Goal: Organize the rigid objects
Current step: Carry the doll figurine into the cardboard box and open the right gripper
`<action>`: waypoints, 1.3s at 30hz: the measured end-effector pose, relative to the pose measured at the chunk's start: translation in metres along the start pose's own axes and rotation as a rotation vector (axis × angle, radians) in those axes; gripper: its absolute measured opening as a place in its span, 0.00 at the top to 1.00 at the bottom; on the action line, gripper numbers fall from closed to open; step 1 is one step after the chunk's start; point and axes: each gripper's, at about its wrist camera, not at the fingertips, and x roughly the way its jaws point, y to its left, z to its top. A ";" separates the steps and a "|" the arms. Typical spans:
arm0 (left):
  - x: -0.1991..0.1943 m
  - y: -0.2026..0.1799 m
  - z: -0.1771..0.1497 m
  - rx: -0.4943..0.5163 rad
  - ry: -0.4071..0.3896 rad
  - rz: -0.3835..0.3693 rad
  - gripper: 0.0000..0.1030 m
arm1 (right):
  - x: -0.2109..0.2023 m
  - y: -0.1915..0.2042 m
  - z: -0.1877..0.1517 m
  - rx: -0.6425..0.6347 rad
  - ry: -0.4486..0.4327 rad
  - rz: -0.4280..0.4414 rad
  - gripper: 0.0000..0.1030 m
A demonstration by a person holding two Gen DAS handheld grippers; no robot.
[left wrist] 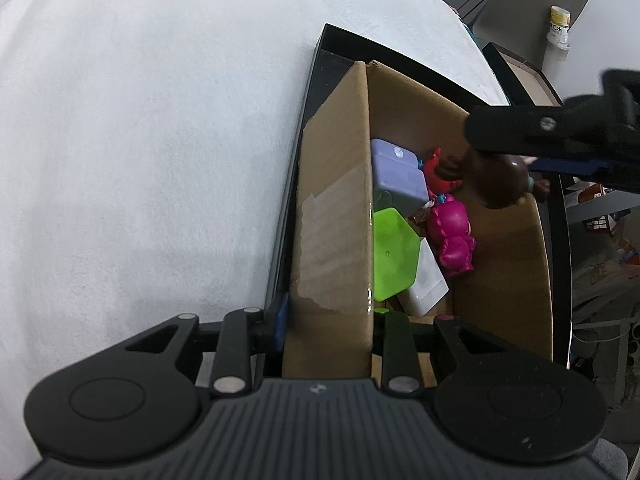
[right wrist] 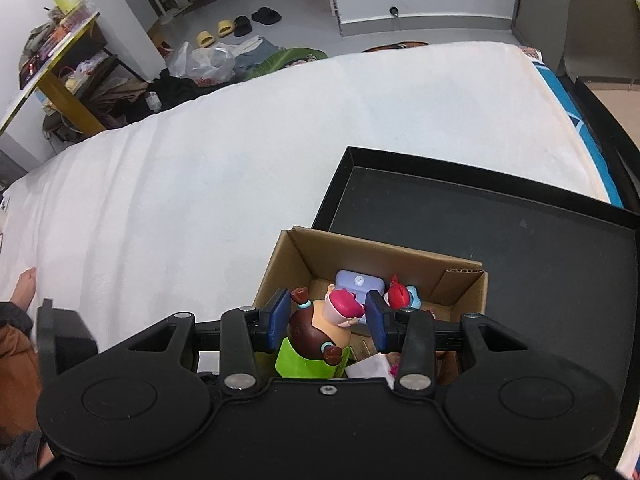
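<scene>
An open cardboard box point(left wrist: 504, 264) stands in a black tray point(right wrist: 500, 240) on a white cloth. My left gripper point(left wrist: 332, 328) is shut on the box's near side wall point(left wrist: 332, 216), one blue pad point(left wrist: 281, 320) outside it. In the box lie a purple case point(left wrist: 396, 178), a green hexagonal piece point(left wrist: 394, 256), a magenta figure point(left wrist: 452, 236), a red figure point(right wrist: 398, 296) and a white block point(left wrist: 426, 284). My right gripper point(right wrist: 328, 320) is shut on a brown-haired doll point(right wrist: 320, 328) and holds it over the box's open top.
The white cloth point(right wrist: 220, 184) spreads wide to the left of the tray. Beyond its far edge lie bags, clothes and slippers point(right wrist: 224, 32) on the floor, beside a yellow shelf point(right wrist: 60, 80). An orange sleeve point(right wrist: 16, 360) shows at the left edge.
</scene>
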 end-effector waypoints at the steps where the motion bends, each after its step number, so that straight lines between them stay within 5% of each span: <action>1: 0.000 0.001 0.000 0.000 0.000 -0.001 0.73 | 0.002 0.000 0.000 0.007 0.002 0.002 0.61; 18: 0.002 0.006 -0.001 -0.018 -0.002 -0.019 0.74 | 0.009 0.014 0.004 0.001 -0.004 0.026 0.59; 39: -0.003 -0.003 0.001 0.031 0.015 0.009 0.73 | -0.051 -0.046 -0.033 0.080 -0.079 -0.016 0.52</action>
